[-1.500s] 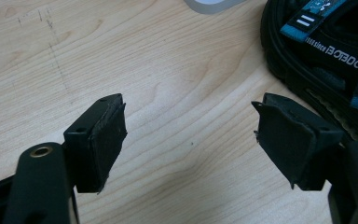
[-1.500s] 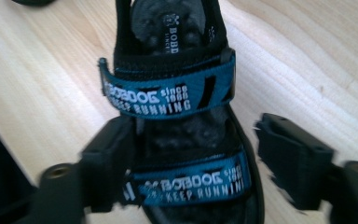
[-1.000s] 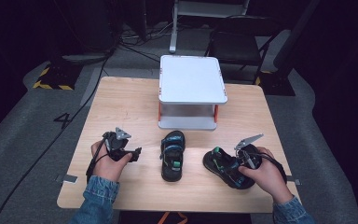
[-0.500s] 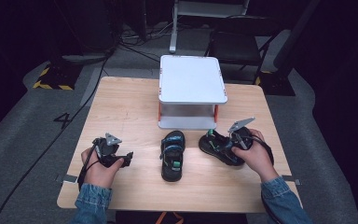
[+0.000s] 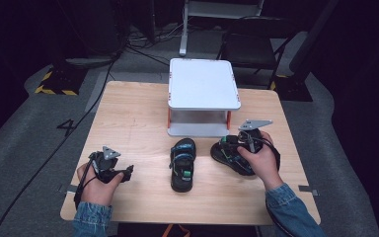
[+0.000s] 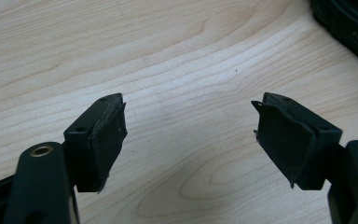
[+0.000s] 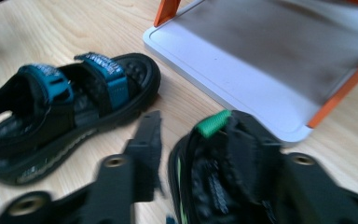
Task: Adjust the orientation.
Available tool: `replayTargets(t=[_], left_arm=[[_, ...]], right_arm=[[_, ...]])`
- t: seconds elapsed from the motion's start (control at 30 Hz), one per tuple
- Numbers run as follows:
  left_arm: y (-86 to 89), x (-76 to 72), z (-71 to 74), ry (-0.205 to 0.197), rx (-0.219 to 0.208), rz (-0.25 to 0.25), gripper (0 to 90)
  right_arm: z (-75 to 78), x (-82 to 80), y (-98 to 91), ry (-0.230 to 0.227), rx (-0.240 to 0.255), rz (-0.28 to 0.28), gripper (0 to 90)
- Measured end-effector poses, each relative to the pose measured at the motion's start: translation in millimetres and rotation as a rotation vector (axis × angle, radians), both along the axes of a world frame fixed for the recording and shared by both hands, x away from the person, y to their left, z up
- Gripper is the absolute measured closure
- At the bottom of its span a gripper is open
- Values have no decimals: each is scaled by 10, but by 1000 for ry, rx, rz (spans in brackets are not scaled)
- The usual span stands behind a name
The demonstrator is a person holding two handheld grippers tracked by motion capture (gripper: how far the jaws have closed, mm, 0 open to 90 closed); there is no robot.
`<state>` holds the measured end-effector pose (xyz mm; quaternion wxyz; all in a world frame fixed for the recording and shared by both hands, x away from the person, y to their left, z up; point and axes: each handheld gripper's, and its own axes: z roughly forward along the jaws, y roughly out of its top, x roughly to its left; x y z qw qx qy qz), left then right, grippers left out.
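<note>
A person sits at a wooden table (image 5: 128, 113) with a claw tool in each hand. The right claw (image 7: 186, 158) has just been closing its jaws onto a black sandal (image 7: 209, 186), one jaw outside the sandal's side wall and the other inside over the footbed; motion blur makes it hard to tell whether the pads press firmly yet. Just ahead of this claw stands a small white shelf (image 7: 242, 65) with orange legs. Off to the claw's left lies the matching sandal (image 7: 70, 112) with blue straps, flat on the table. The left claw (image 6: 189, 135) rests near the table's front edge with its jaws wide apart and nothing between them. The step in hand looks like picking up the first sandal. The next move calls for a firm grip, then a lift toward the shelf.
</note>
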<state>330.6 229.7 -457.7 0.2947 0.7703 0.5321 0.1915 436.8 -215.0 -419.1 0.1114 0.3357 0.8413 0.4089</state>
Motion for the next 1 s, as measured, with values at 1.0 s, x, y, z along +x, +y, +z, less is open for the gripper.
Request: replayTargets(t=[1.0], left_arm=[[-527, 596, 110, -31, -27, -160, 243]], right_arm=[[299, -1053, -503, 258, -315, 167, 876]])
